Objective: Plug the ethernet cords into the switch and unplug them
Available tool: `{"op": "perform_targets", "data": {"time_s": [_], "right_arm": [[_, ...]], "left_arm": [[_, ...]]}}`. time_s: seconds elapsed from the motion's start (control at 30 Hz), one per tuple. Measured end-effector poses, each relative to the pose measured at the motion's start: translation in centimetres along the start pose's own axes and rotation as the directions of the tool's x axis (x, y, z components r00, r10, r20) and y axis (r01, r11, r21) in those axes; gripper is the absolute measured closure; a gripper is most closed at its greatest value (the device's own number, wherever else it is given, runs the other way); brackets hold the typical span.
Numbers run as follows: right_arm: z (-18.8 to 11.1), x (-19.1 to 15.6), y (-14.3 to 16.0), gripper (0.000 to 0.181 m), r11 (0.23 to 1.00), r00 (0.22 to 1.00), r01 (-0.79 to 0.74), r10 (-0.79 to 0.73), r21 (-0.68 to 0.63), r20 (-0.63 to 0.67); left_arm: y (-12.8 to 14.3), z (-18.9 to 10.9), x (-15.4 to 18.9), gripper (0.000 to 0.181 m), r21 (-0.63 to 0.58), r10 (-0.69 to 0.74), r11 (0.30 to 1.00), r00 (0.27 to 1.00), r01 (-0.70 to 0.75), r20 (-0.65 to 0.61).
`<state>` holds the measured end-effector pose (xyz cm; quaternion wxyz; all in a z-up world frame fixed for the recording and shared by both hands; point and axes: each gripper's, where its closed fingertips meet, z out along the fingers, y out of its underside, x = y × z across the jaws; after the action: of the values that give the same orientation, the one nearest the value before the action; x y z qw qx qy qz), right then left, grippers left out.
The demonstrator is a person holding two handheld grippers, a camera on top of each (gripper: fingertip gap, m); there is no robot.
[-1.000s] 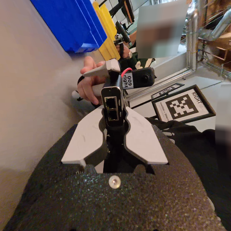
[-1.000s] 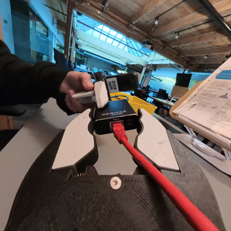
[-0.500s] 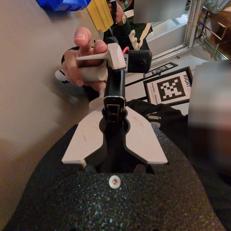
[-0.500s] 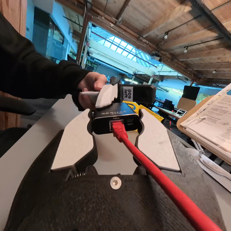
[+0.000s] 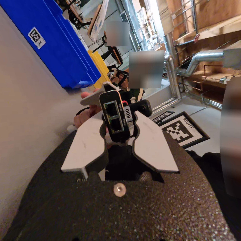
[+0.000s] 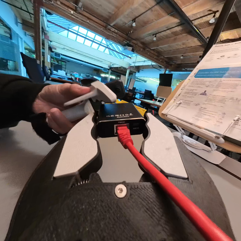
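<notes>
The black switch (image 5: 114, 120) shows two empty ports in the left wrist view. My left gripper (image 5: 119, 118) stands around that end with its jaws a little apart; a gap shows between the switch and the right finger (image 5: 150, 136). In the right wrist view my right gripper (image 6: 120, 117) is shut on the sides of the switch (image 6: 120, 114). A red ethernet cord (image 6: 143, 156) is plugged into the port on this end and trails toward the camera. Each gripper and the hand (image 6: 58, 99) holding it shows beyond the switch in the other's view.
A blue bin (image 5: 52, 45) and a yellow bin (image 5: 99, 65) sit on the grey table (image 5: 26, 104). A framed marker card (image 5: 181, 129) lies to the right. A clipboard stand with printed pages (image 6: 208, 97) rises close on the right.
My left gripper's jaws have widened off the switch, which they squeezed before. The switch has tilted and the left view has swung. My right gripper keeps its grip with the red cord plugged in.
</notes>
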<state>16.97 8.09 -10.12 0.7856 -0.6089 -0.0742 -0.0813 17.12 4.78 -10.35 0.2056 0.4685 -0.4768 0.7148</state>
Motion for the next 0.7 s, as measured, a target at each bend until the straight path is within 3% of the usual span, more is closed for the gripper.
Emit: {"op": "perform_targets", "data": {"time_s": [0.1, 0.33, 0.53, 0.7], "right_arm": [[0.1, 0.0, 0.9, 0.112, 0.997, 0.999, 0.05, -0.051, -0.056, -0.004], [-0.3, -1.6, 1.2, 0.113, 0.997, 0.991, 0.047, -0.04, -0.053, 0.126], [0.1, -0.6, 0.5, 0.117, 1.0, 0.999, -0.024, 0.025, -0.005, 0.037], [0.0, -0.2, 0.7, 0.118, 0.996, 0.996, -0.08, 0.081, -0.031, 0.042]], "left_arm": [[0.2, -0.2, -1.2, 0.154, -0.045, -0.065, 0.997, 0.997, 0.067, 0.05], [1.2, -1.0, -1.1, 0.155, -0.209, -0.128, 0.965, 0.982, 0.156, 0.142], [0.6, -0.7, -1.3, 0.154, -0.152, -0.141, 0.975, 0.981, 0.161, 0.134], [0.1, -0.4, -1.3, 0.154, -0.077, -0.118, 0.989, 0.982, 0.13, 0.147]]}}
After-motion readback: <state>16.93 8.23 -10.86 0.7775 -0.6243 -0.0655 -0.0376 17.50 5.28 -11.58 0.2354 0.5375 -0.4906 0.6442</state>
